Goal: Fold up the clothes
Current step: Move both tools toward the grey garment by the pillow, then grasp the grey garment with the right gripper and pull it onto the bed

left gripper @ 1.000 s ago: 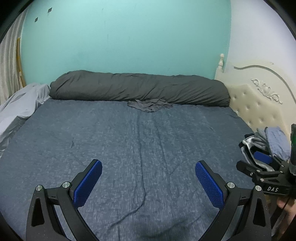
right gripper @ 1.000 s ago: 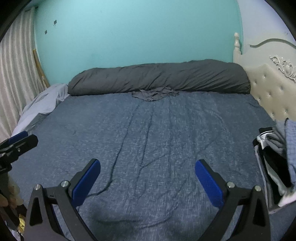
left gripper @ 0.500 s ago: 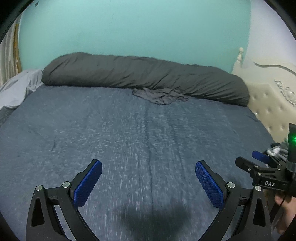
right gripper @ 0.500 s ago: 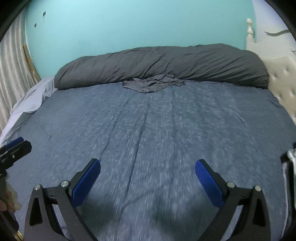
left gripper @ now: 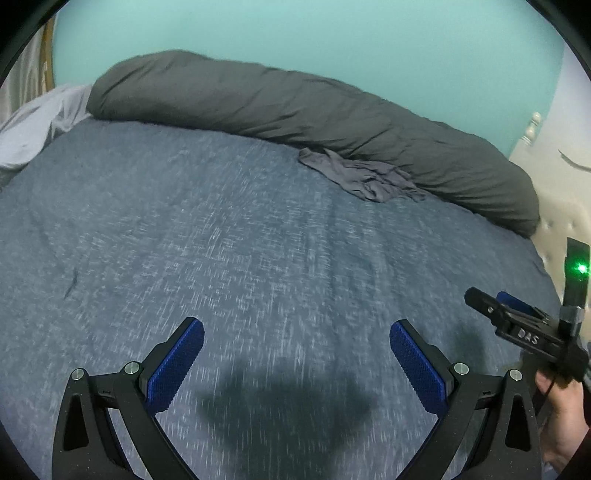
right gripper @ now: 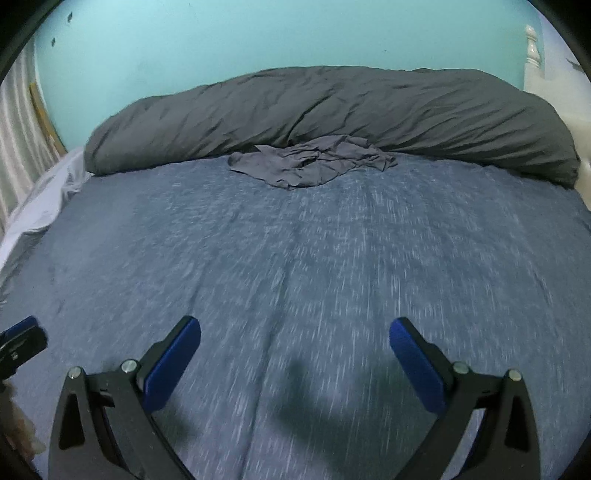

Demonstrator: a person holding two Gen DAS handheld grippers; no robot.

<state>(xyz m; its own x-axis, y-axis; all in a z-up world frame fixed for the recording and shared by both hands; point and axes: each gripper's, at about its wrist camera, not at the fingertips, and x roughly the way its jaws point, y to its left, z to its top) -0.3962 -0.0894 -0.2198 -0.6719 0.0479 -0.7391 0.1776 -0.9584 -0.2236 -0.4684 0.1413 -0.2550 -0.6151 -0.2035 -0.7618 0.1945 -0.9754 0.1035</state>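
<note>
the left wrist view alone shows a hand (left gripper: 565, 417) at its right edge, gripping the handle of the right gripper (left gripper: 491, 308), whose black body bears the letters "das" and a green light; a tufted cream headboard (left gripper: 561, 221) runs behind it. the right wrist view alone shows a pale striped curtain (right gripper: 18, 147) at far left, and only the tip of the left gripper (right gripper: 22, 336) poking in at its left edge.

the left gripper (left gripper: 296, 354) hangs low over the blue-grey bedsheet (left gripper: 221, 240), tilted so the bed slopes across the frame, its blue pads (left gripper: 173, 365) wide apart with nothing between them. the right gripper (right gripper: 294, 352) sits level over the sheet, its jaws equally wide apart and empty.

the crumpled grey garment (right gripper: 314, 162) lies at the far side of the bed, touching the long rolled dark grey duvet (right gripper: 332, 114) along the turquoise wall (right gripper: 258, 33), well apart from both grippers. in the left view the garment (left gripper: 365, 177) sits right of centre.

the sheet near the fingers is streaked with motion blur, and dark shadows fall between the fingers. a pale grey cloth (left gripper: 33, 125) at the bed's left is cut off; what kind of cloth cannot be told.
</note>
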